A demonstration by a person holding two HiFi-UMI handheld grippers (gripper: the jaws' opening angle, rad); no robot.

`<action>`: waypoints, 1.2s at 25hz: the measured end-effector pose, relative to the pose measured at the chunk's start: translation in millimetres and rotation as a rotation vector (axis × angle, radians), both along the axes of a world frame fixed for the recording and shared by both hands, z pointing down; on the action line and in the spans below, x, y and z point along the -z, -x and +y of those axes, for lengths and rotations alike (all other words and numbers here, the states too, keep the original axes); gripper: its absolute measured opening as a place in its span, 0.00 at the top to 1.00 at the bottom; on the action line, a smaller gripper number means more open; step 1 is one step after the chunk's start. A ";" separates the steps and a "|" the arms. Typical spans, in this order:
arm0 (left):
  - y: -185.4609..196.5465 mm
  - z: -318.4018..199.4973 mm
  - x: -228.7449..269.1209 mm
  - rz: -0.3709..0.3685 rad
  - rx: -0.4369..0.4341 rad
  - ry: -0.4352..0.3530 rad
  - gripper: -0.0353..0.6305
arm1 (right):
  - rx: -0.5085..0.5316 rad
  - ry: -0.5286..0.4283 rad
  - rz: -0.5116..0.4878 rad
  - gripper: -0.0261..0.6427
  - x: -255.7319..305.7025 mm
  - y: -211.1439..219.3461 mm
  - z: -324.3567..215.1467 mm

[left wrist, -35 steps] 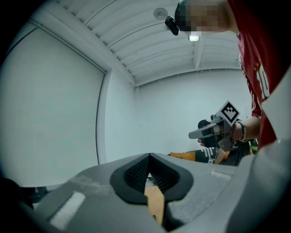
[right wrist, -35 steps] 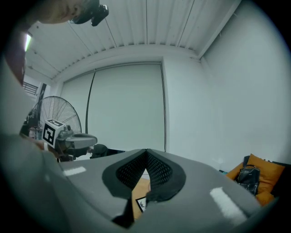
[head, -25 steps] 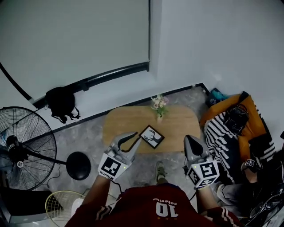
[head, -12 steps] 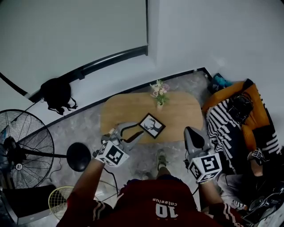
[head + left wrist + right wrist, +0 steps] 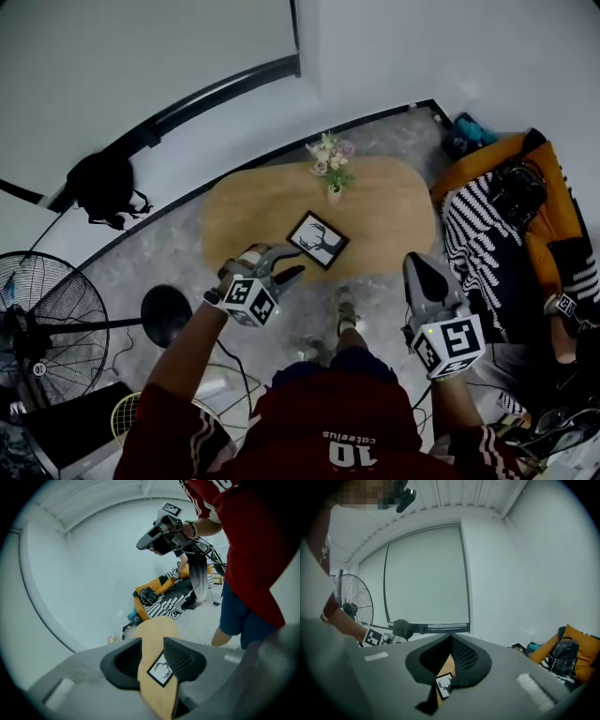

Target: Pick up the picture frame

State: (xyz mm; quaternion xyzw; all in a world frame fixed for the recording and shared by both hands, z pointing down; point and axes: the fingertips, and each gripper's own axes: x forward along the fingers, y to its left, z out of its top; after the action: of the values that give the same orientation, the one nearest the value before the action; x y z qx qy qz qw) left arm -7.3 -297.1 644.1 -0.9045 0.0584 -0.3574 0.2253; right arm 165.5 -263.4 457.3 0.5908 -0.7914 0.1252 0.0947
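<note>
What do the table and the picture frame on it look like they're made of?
The table looks like wood or wood-look laminate, matte: even light tan, no glare. The picture frame: thin black border, plastic or painted wood, cannot tell which; white insert with a dark antlered head, likely paper.

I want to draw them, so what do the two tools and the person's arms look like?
The left tool and the right tool are both grey, with black ribbed pads inside the jaws. Each carries a white cube with black square markers. The person wears a dark red jersey with short sleeves striped in white.
</note>
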 end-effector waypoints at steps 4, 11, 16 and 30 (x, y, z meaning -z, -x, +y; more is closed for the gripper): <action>-6.7 -5.3 -54.2 -0.074 -0.058 0.017 0.74 | -0.028 0.032 -0.002 0.96 -24.8 -10.0 -1.0; -8.4 -12.0 -150.9 -0.227 -0.136 0.065 0.74 | -0.052 0.075 -0.001 0.96 -63.7 -18.7 3.6; -13.0 -18.7 -210.5 -0.298 -0.162 0.088 0.74 | -0.059 0.076 -0.002 0.96 -92.0 -25.9 -0.8; -16.8 -28.8 -354.6 -0.439 -0.186 0.131 0.74 | -0.066 0.075 0.004 0.96 -165.1 -35.6 -11.7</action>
State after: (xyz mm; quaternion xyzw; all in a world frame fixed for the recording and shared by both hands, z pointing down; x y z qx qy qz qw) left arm 9.6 -325.8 998.7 -0.8193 -0.0988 -0.5261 0.2055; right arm 201.1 -275.1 622.3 0.6128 -0.7660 0.1569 0.1142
